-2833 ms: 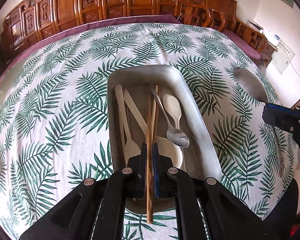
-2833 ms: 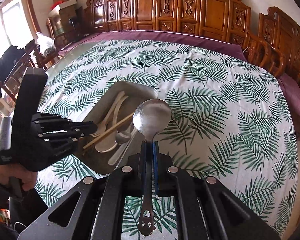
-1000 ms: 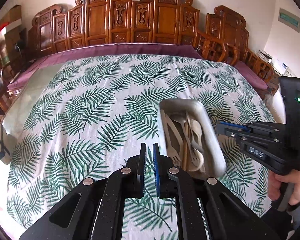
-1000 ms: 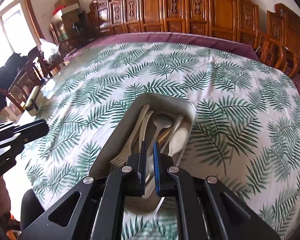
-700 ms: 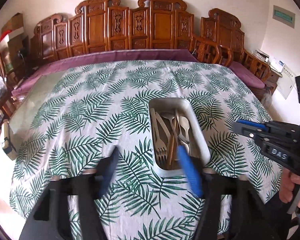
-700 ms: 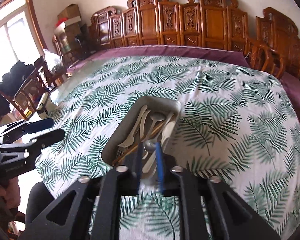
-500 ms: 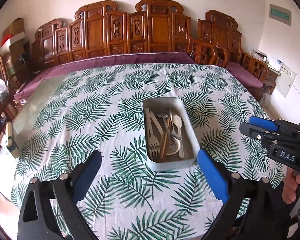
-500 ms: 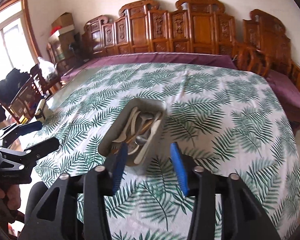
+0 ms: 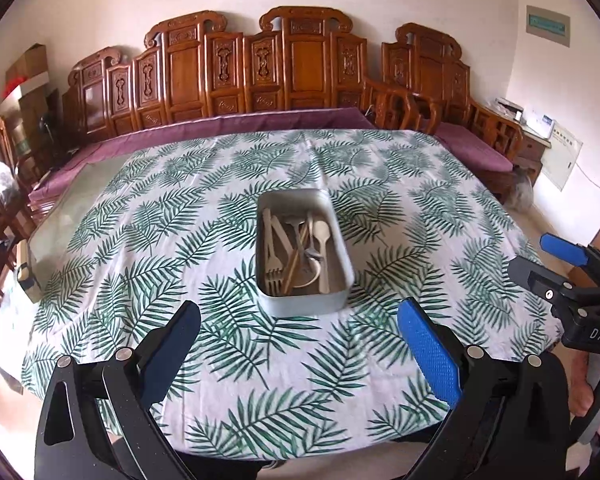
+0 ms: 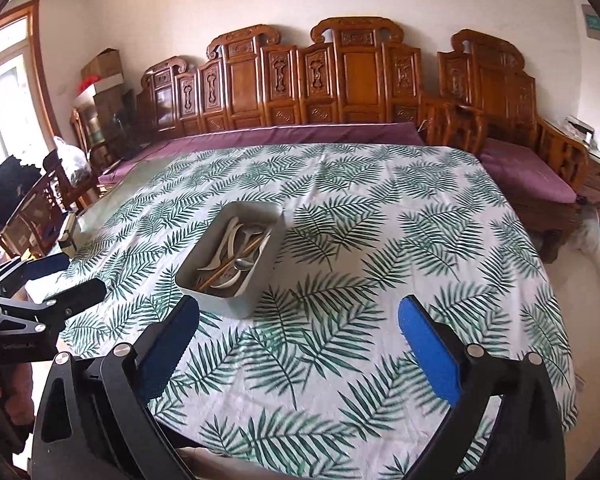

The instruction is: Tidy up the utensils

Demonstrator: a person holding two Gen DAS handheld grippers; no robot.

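A grey metal tray stands in the middle of the table and holds several utensils: pale forks and spoons, metal spoons and wooden chopsticks. It also shows in the right wrist view. My left gripper is wide open and empty, held back near the table's front edge. My right gripper is wide open and empty too, held back at the front right. Each gripper shows in the other's view: the right one and the left one.
The table carries a white cloth with green fern leaves. A carved wooden bench with a purple cushion runs along the far side. Chairs stand at the left. A small dark object lies at the table's left edge.
The left gripper let go of the chopsticks and the right gripper let go of the metal spoon; both lie in the tray. Both grippers opened wide and pulled back from the tray.
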